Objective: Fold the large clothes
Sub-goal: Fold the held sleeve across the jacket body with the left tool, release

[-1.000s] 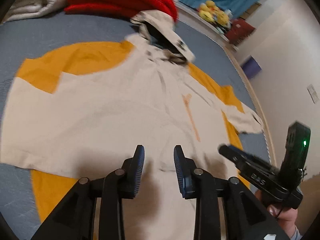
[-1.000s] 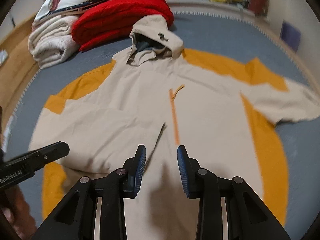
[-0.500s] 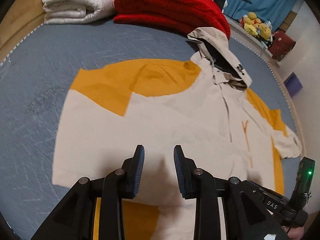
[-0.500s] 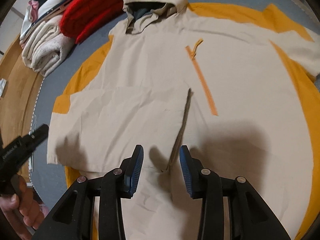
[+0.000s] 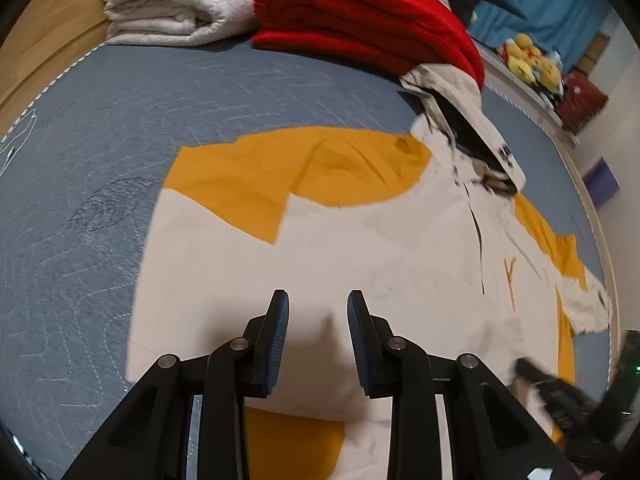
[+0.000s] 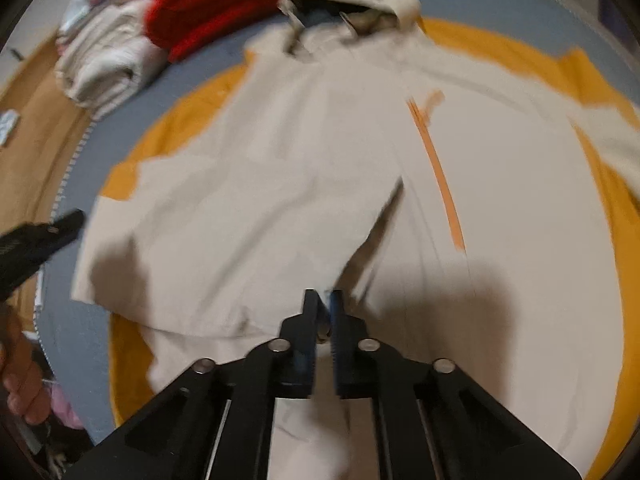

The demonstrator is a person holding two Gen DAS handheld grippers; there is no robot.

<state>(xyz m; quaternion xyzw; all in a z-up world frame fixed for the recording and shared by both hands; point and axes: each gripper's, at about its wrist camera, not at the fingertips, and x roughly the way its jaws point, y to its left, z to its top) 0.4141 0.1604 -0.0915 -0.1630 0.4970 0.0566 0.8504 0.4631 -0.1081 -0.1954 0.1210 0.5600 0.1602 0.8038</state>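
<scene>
So the beige-and-orange hooded jacket is spread flat, front up, on the grey-blue mattress, hood pointing at the red folded blanket and the stack of cream towels. One sleeve is already folded across the chest. The right gripper has just snapped closed, apparently pinching that folded sleeve's edge, probably to drag the fold further. The left gripper hangs over the sleeve panel, jaws parted, holding nothing, likely ready to grab its side.

Matt beige-and-orange cloth jacket on stitched grey quilted mattress
</scene>
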